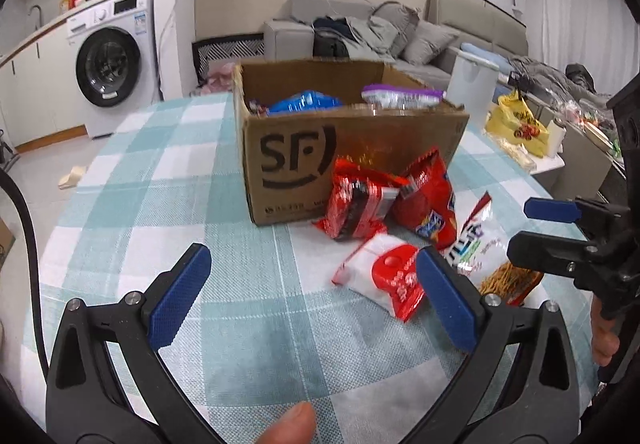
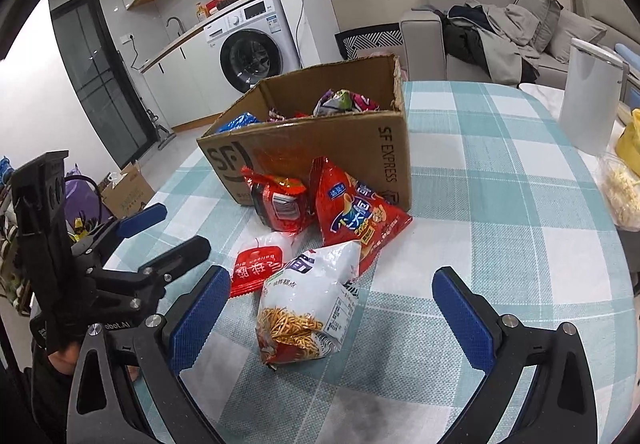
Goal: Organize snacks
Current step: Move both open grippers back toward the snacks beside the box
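Observation:
An open cardboard box (image 1: 340,148) (image 2: 320,148) marked SF stands on the checked tablecloth and holds several snack packets, among them a blue packet (image 1: 304,102). In front of it lie a dark red pack (image 2: 280,204), a red chips bag (image 2: 352,212), a white-and-red packet (image 1: 380,276) (image 2: 260,260) and a white bag of fried sticks (image 2: 308,304) (image 1: 484,252). My left gripper (image 1: 314,296) (image 2: 186,227) is open above bare cloth, left of the white-and-red packet. My right gripper (image 2: 330,320) (image 1: 532,230) is open, and the white bag lies on the table between its fingers, ungripped.
A white bin (image 2: 588,96) (image 1: 472,80) and a yellow bag (image 1: 516,124) stand past the table's right edge. A washing machine (image 1: 108,64) is at the back left, a sofa (image 1: 400,32) behind the box. Bare tablecloth (image 2: 500,172) lies right of the box.

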